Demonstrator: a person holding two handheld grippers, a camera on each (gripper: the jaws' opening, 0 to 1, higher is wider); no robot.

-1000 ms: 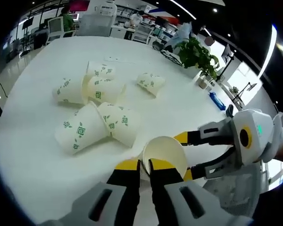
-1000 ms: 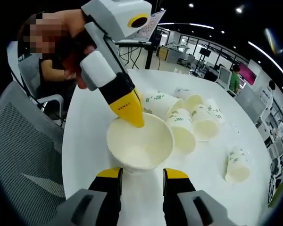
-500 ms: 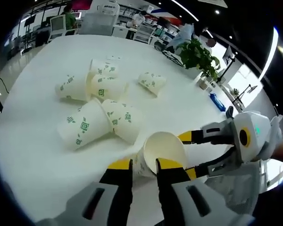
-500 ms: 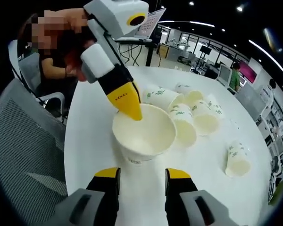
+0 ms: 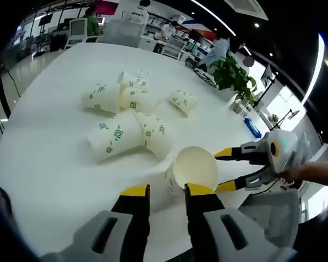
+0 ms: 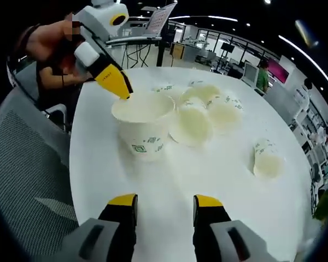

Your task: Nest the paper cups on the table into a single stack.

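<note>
Left gripper (image 5: 167, 192) pinches the near rim of an upright paper cup (image 6: 141, 124) on the white table (image 6: 208, 174), while the right gripper (image 6: 165, 202), jaws spread, hangs apart from it, other cups (image 5: 132, 120) lying farther off.

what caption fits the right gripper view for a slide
Open right gripper faces an upright cup that the left gripper touches at the rim, more cups lying behind.
</note>
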